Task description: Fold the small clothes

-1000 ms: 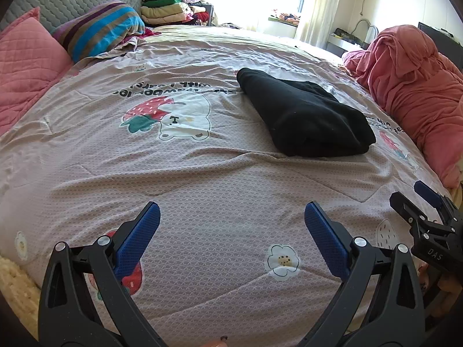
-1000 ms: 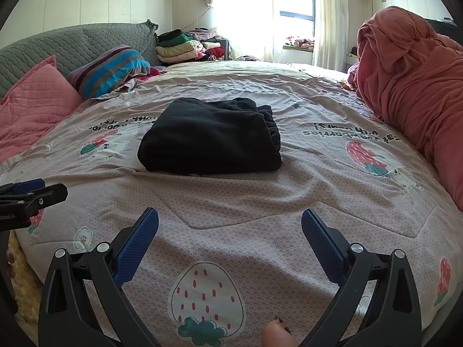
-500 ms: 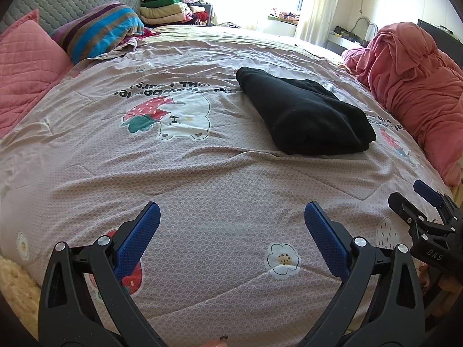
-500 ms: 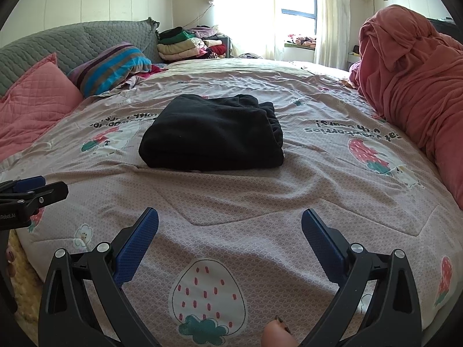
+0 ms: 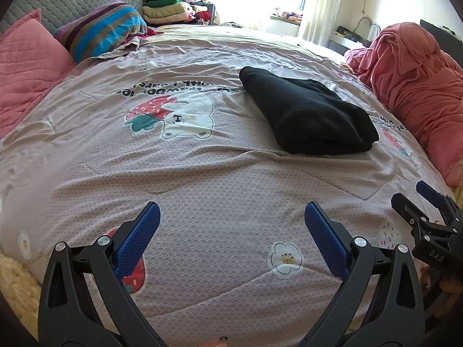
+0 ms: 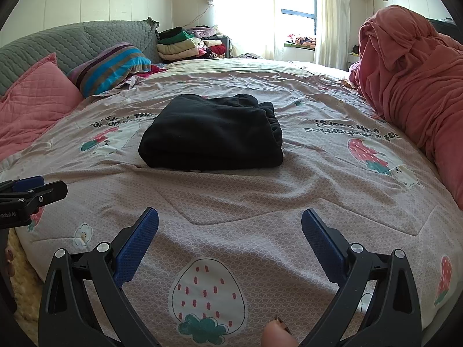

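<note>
Little has shifted over the last second: the black garment [image 6: 211, 136] sits a touch lower in both wrist views, so we seem to have lifted or tipped our tools slightly, and nothing on the bed has been disturbed. We hold the left gripper [image 5: 231, 228] and the right gripper [image 6: 230, 234] low over the near edge of the pink bedspread [image 5: 202, 188], each with its blue pads spread wide and nothing between them. The garment lies folded into a compact stack near the middle of the bed, well apart from both tools, its elastic waistband end facing right in the right wrist view.

We judge the fold finished or nearly so, and the main risk now is undoing it. If we reach in again and pinch only the top layer, the stack could peel open. If a pad drags across the loose bedspread, the wrinkles could pull the stack askew. The heaped red blanket [image 6: 411, 81] stands close on the right, and a wide swing of our right tool might snag it.
</note>
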